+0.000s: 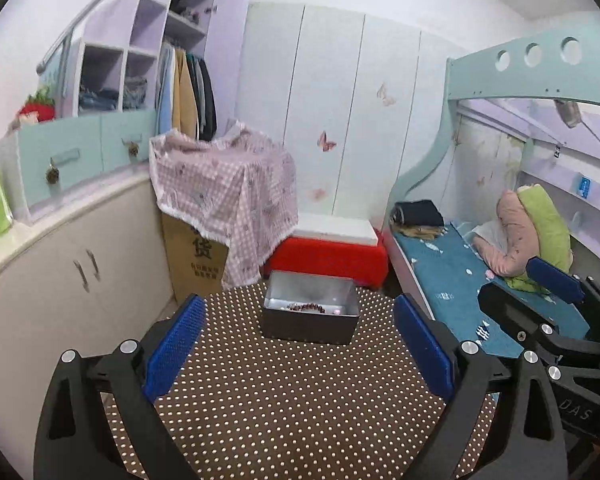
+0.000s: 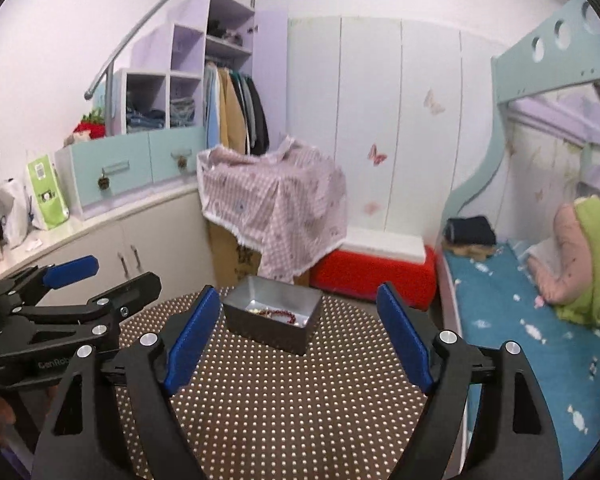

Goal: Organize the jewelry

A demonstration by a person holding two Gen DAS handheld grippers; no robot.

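A grey metal box (image 1: 310, 326) (image 2: 270, 334) stands open at the far side of a round table with a brown dotted cloth (image 1: 284, 400) (image 2: 284, 408). Inside it lies a red bead bracelet (image 1: 306, 307) (image 2: 278, 314) with some small pale pieces beside it. My left gripper (image 1: 296, 320) is held back from the box, open, with nothing between its blue pads. My right gripper (image 2: 296, 312) is likewise drawn back from the box and open, empty. Each gripper also shows at the side of the other's view: the right gripper (image 1: 540, 284) and the left gripper (image 2: 112, 276).
Beyond the table stand a red storage box (image 1: 332, 260) with a white lid, a cardboard carton under a pink checked cloth (image 1: 224, 188), and white wardrobe doors. A low cabinet (image 1: 60, 280) runs along the left. A bunk bed with a blue mattress (image 1: 460, 276) is on the right.
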